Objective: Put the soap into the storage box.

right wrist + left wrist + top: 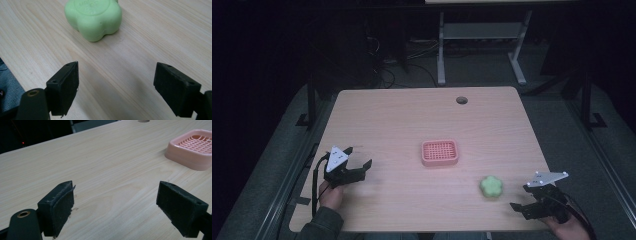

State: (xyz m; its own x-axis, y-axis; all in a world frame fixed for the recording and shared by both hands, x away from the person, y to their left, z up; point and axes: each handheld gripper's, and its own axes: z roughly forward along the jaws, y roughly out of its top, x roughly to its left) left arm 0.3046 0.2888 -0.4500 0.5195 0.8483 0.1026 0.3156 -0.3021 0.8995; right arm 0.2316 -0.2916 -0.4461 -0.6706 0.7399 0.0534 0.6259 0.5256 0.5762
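A green flower-shaped soap (491, 186) lies on the wooden table (412, 115) at the front right. A pink slotted tray (440, 152) sits empty near the middle. My right gripper (521, 197) is open just right of the soap; in the right gripper view the soap (93, 17) lies a short way ahead of the open right gripper (116, 67). My left gripper (358, 156) is open at the front left, low over bare wood. In the left gripper view the tray (195, 147) lies ahead to the right of the open left gripper (116, 187).
A round cable hole (462, 100) is near the table's far edge. Beyond the table stand a white desk frame (482, 40) and floor cables (387, 70). Bare wood lies between the tray and both grippers.
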